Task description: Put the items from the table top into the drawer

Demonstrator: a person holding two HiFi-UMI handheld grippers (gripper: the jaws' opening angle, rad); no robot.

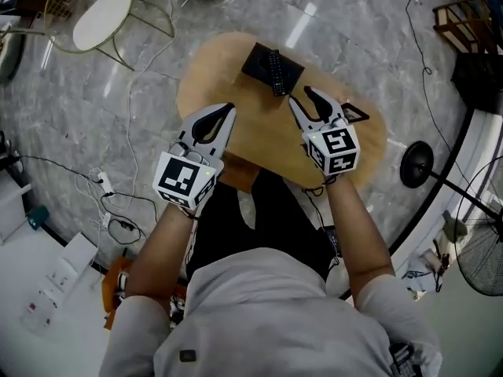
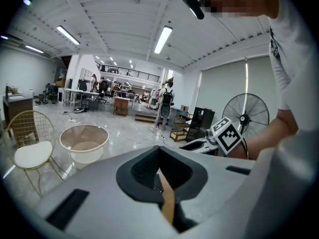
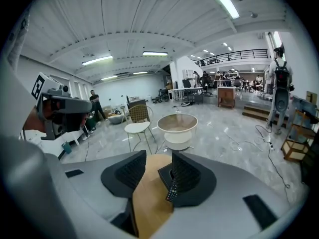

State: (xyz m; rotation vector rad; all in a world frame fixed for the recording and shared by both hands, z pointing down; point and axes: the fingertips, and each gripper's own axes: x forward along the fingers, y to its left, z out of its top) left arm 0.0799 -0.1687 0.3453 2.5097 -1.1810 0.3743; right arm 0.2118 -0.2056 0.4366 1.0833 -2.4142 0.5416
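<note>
Black remote [image 3: 171, 193] ahead, half hidden behind right gripper's [image 3: 158, 157] parted, empty jaws; left gripper [image 2: 159, 151] closed, holding nothing.

Tools: two, a left tool [image 1: 228, 110] and a right tool [image 1: 300, 96].
Worktop [image 1: 220, 69]: one.
Ahead of the right tool: one black box [image 1: 258, 63] and one remote control [image 1: 275, 73].
Beside the right tool: one small dark item [image 1: 355, 114], type not identifiable.
Beyond the left tool: one wire chair [image 1: 102, 14], one white tub [image 2: 84, 142] and one pedestal fan [image 2: 245, 118].
</note>
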